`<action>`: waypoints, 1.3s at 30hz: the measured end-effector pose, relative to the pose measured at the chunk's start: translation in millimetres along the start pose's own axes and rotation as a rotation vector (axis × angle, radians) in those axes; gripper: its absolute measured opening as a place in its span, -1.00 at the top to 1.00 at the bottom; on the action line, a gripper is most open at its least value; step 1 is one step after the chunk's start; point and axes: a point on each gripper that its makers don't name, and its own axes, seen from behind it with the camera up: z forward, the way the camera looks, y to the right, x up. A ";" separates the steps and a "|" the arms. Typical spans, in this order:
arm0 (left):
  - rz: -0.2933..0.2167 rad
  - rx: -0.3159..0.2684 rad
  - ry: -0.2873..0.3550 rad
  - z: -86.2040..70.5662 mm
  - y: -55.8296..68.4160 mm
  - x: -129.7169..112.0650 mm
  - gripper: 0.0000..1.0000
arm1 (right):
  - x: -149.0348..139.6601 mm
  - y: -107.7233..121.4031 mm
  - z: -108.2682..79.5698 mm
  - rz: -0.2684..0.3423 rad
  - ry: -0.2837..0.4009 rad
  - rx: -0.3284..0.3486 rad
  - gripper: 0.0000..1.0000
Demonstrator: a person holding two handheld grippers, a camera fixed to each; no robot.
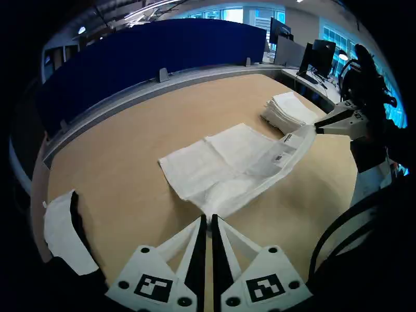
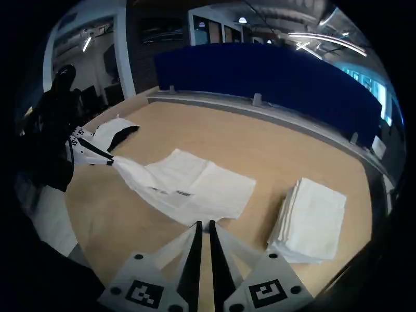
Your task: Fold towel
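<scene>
White rectangular cloth towel (image 1: pixel 229 166) lies spread on the tan wooden surface (image 1: pixel 130 156). Left tongs (image 1: pixel 208 219) and right tongs (image 2: pixel 203 224) each pinch tight on a raised corner at 6 o'clock; folding looks barely begun.

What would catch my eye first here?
A white towel lies on the wooden table, one edge raised and stretched between the left gripper and the right gripper, each pinching a corner. Beside it sits a neat stack of folded towels, with a long blue partition behind.
</scene>
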 end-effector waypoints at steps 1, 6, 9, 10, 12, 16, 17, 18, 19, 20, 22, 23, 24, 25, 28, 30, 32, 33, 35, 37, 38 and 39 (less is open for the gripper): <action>-0.001 0.000 0.000 -0.1 -0.2 -0.1 0.86 | -0.7 -0.1 0.4 0.000 -0.001 0.000 0.80; -0.011 0.002 -0.014 0.0 -1.1 -2.1 0.85 | -4.1 -0.6 3.4 0.003 -0.009 0.001 0.80; -0.017 0.005 -0.026 1.7 -1.6 -3.4 0.86 | -5.1 -0.5 5.1 0.003 -0.016 0.003 0.80; -0.019 0.006 -0.029 2.4 -1.8 -3.4 0.86 | -5.1 -0.2 5.8 0.002 -0.018 0.003 0.80; -0.022 0.011 -0.033 4.8 -2.6 -2.9 0.86 | -5.0 1.0 7.7 0.000 -0.023 0.001 0.80; -0.025 0.023 -0.037 10.2 -4.3 -1.1 0.86 | -5.2 5.0 13.7 0.001 -0.033 -0.005 0.80; -0.025 0.026 -0.038 11.1 -4.6 -0.8 0.86 | -5.4 6.2 15.4 0.002 -0.036 -0.007 0.80; -0.025 0.027 -0.041 12.1 -4.8 -0.4 0.86 | -5.5 7.6 17.2 0.004 -0.037 -0.009 0.80; -0.024 0.029 -0.043 13.3 -5.0 0.0 0.86 | -5.5 9.2 19.2 0.006 -0.039 -0.011 0.80; -0.023 0.030 -0.046 14.3 -5.2 0.4 0.86 | -5.6 10.6 21.0 0.007 -0.041 -0.013 0.80; -0.023 0.030 -0.050 16.4 -5.9 1.7 0.86 | -4.4 13.8 24.4 0.014 -0.042 -0.015 0.80; -0.023 0.030 -0.052 17.5 -6.2 2.3 0.86 | -3.8 15.2 26.0 0.018 -0.042 -0.016 0.80; -0.025 0.029 -0.054 18.7 -7.2 3.5 0.86 | -2.9 16.8 27.8 0.023 -0.042 -0.017 0.80; -0.029 0.029 -0.055 20.2 -8.4 4.9 0.86 | -1.8 18.6 29.9 0.028 -0.043 -0.018 0.80; -0.046 0.025 -0.062 25.4 -12.2 8.6 0.86 | 1.0 23.7 36.3 0.043 -0.043 -0.022 0.81; -0.062 0.022 -0.067 29.8 -14.8 10.7 0.86 | 2.5 27.4 40.7 0.049 -0.045 -0.026 0.81; -0.081 0.017 -0.073 35.4 -17.5 12.4 0.86 | 3.8 31.7 45.5 0.054 -0.049 -0.032 0.80; -0.087 0.016 -0.076 38.3 -18.8 13.1 0.86 | 4.0 33.7 47.9 0.055 -0.053 -0.035 0.80; -0.099 0.015 -0.083 44.6 -21.6 14.5 0.86 | 4.2 38.1 53.0 0.058 -0.062 -0.041 0.81; -0.104 0.017 -0.087 50.4 -24.4 16.5 0.86 | 4.1 41.8 58.1 0.065 -0.070 -0.045 0.80; -0.106 0.017 -0.089 53.0 -25.8 17.5 0.86 | 4.1 43.5 60.6 0.069 -0.073 -0.047 0.80; -0.108 0.018 -0.092 55.6 -27.1 18.1 0.86 | 3.8 45.0 62.8 0.075 -0.078 -0.048 0.80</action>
